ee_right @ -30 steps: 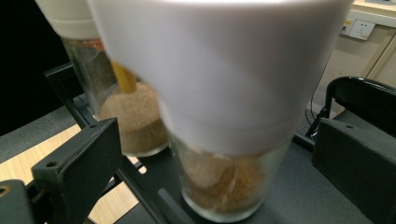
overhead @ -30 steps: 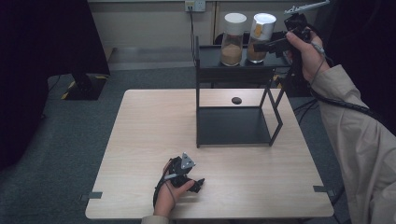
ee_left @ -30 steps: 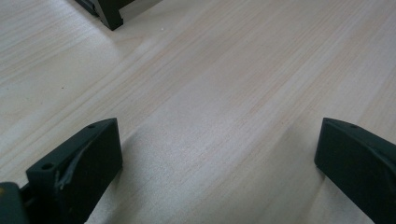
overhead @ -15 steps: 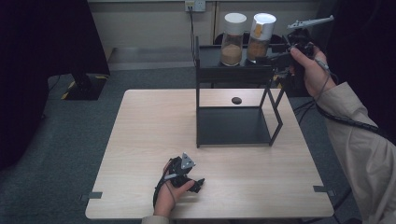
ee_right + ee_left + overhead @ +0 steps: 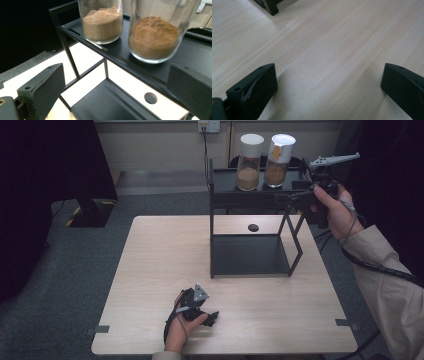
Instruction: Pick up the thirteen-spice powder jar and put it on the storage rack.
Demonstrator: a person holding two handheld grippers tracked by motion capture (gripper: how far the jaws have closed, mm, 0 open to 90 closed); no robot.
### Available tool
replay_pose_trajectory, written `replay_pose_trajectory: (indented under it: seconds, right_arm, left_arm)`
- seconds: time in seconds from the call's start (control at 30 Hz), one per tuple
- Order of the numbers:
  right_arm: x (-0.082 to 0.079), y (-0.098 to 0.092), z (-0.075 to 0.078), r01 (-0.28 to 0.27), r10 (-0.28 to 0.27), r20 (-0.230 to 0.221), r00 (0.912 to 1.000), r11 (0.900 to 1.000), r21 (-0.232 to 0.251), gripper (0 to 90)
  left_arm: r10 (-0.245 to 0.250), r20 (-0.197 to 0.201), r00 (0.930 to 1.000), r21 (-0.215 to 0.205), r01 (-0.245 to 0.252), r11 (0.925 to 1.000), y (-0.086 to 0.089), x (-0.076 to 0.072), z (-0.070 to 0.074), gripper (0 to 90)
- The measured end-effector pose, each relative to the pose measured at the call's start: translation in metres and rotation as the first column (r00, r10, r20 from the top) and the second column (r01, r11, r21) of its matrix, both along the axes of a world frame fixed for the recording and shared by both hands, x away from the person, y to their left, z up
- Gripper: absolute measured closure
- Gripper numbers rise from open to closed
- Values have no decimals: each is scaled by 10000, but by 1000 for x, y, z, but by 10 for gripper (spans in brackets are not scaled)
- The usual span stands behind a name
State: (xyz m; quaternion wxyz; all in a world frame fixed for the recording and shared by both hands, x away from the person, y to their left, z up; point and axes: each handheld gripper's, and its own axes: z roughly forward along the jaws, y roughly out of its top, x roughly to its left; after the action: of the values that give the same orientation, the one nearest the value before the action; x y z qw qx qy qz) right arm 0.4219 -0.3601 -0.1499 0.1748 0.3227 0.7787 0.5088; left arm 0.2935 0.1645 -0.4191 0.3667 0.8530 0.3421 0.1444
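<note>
Two glass jars of brown powder (image 5: 276, 161) stand on the rack's top shelf (image 5: 227, 190); the right gripper (image 5: 300, 196), fingers open, approaches the nearer jar, needing alignment; the left gripper (image 5: 212, 316) rests open on the tabletop (image 5: 160, 270).

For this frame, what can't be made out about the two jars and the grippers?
- Tops of the two clear glass jars of brown powder: cut off by the top edge of the right gripper view.
- Small dark round spot on the light wooden table: too small in the high view to identify.
- Left hand-held gripper jaws: partly covered by the hand in the high view.
</note>
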Motion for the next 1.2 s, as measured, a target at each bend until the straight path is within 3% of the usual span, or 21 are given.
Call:
replay_pose_trajectory:
  seconds: [0.53, 1.2]
  right_arm:
    - [-13, -1, -18, -303, 302, 14, 9995, 9981, 544, 10]
    - [-29, 7, -37, -525, 524, 43, 9986, 9978, 393, 10]
  left_arm:
    - [18, -1, 10000, 3, -18, 10000, 0, 0, 0, 0]
    - [21, -4, 10000, 5, -21, 10000, 0, 0, 0, 0]
